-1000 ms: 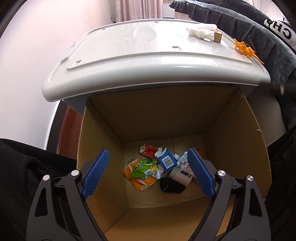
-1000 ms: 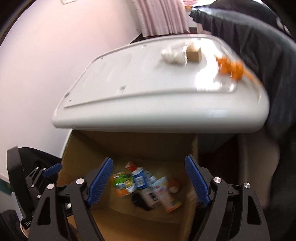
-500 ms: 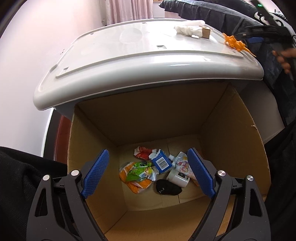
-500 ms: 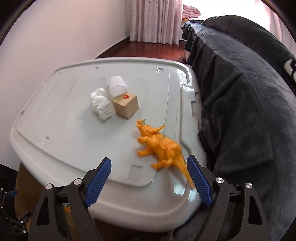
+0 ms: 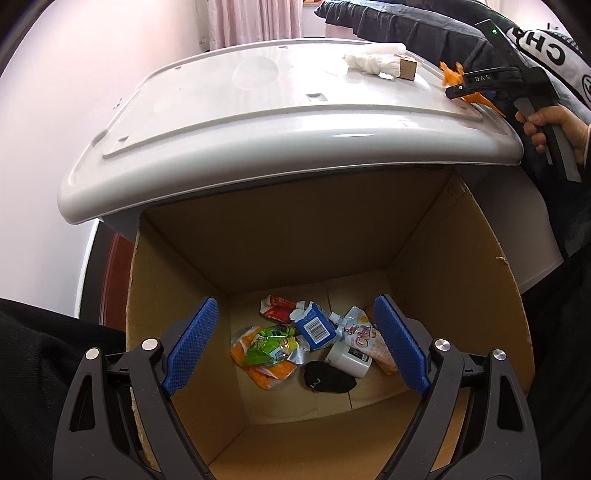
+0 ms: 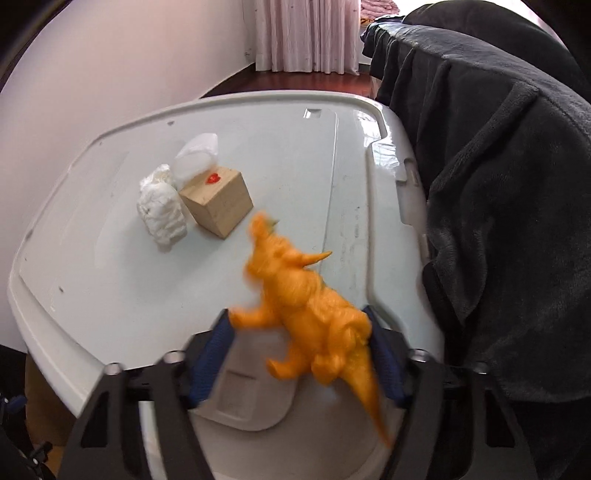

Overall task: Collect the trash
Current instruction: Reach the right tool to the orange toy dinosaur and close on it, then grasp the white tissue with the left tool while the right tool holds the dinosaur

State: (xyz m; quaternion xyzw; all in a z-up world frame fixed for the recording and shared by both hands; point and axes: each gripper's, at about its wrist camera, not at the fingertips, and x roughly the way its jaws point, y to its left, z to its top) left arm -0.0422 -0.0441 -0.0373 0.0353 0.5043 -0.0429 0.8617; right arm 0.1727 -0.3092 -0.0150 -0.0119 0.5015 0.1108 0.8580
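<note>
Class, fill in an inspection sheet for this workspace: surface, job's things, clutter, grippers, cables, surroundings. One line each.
Surface: grey lid, used as a tabletop, overhanging an open cardboard box.
Job's things: wrappers, a blue carton and a white bottle lie in the box; a tissue wad sits on the lid.
Clutter: wooden cube beside the wad; orange dinosaur.
Grippers: left gripper open over the box, holding nothing; right gripper has just been closing, the dinosaur between its jaws, pads at its flanks.
Cables: nothing seen.
Surroundings: dark blanket, pink curtain, pale wall.
</note>
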